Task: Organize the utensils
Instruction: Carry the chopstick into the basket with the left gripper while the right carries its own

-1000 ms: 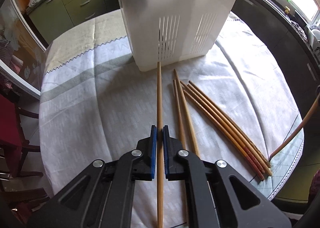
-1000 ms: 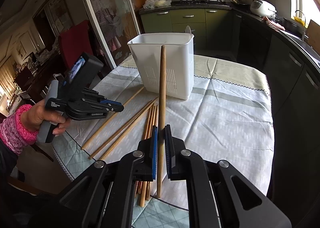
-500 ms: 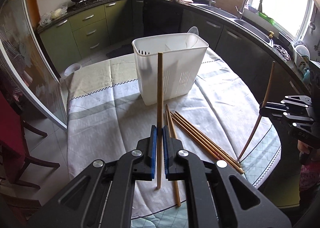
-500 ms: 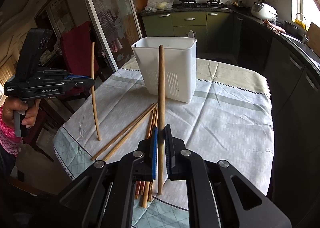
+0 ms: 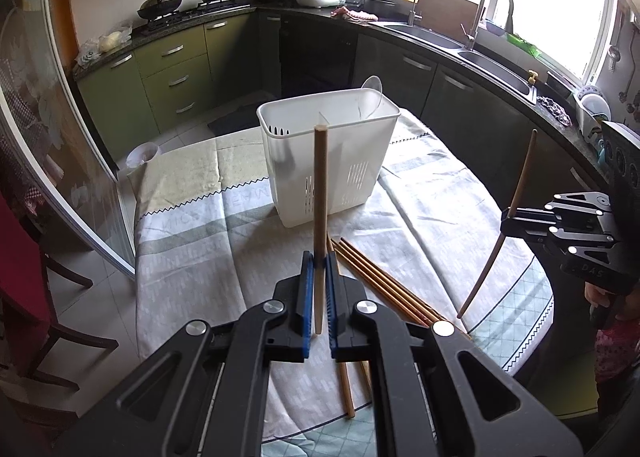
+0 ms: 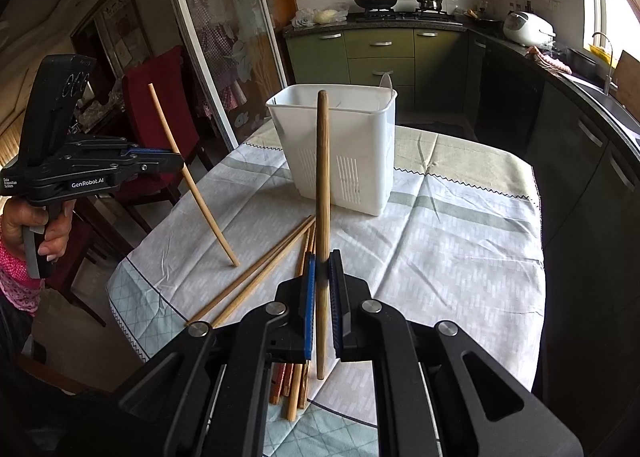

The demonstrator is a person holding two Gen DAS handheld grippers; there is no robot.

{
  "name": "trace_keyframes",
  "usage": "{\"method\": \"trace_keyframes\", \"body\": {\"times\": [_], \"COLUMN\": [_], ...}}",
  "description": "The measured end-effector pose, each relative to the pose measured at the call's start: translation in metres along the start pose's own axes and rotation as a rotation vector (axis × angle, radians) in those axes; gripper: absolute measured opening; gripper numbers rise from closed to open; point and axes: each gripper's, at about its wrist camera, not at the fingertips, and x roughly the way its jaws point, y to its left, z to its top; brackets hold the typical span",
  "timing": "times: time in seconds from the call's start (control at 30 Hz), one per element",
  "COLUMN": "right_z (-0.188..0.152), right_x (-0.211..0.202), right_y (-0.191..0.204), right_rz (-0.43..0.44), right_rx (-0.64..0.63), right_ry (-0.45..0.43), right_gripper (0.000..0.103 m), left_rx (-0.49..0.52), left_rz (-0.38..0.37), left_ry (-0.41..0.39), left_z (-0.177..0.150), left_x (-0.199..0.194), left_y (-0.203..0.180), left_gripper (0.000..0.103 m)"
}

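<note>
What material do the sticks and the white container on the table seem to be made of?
Chopsticks: probably bamboo or wood, tan with a matt, grainy look; some ends look reddish. Container: probably plastic, white, smooth, slightly translucent, with moulded slots low in its walls.

"genrobot.ai" on left gripper (image 6: 176,165), "das" on right gripper (image 5: 505,220)

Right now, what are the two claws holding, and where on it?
Each holds one chopstick. The left claw pinches a pale chopstick low down; the right claw pinches a darker chopstick below its middle.
</note>
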Motion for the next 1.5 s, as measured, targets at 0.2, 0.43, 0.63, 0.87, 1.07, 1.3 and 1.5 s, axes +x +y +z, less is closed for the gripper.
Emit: {"method": "trace_keyframes", "body": {"times": [0.2, 0.43, 0.63, 0.87, 1.07, 1.3, 1.5], "right_z": [0.01, 0.03, 0.065, 0.088, 0.092, 0.109, 0.138], "right_x": [-0.005, -0.021, -0.042, -0.057, -0.061, -0.071, -0.079], "right_y": [0.004, 0.008, 0.01, 0.008, 0.0, -0.002, 0.001], "right_rz": [0.0, -0.001, -0.019, -0.015, -0.01, -0.001, 0.013], "right_rx": [-0.019, -0.04, -0.055, -0.051, -0.037, -0.025, -0.003], "right_ry": [-0.02, -0.06, -0.133, -0.188, -0.202, -0.256, -0.324], "right_gripper": [0.008, 0.008, 0.008, 0.008, 0.008, 0.008, 0.008], "left_rx": [0.005, 0.001, -0.007, -0.007, -0.007, -0.012, -0.012], "left_rz": [0.0, -0.011, -0.01, 0.017, 0.048, 0.06, 0.071], "left_ry": [-0.029, -0.104, -0.221, -0.344, -0.315, -0.196, -0.105], "left_z": [0.008, 0.041, 0.091, 0.148, 0.169, 0.152, 0.133], "left_x": [-0.009, -0.041, -0.079, -0.094, -0.051, 0.005, 0.045], "left_y": [-0.001, 0.0, 0.0, -0.002, -0.001, 0.005, 0.016], "left_gripper": [0.006, 0.006, 0.006, 0.006, 0.006, 0.006, 0.006]}}
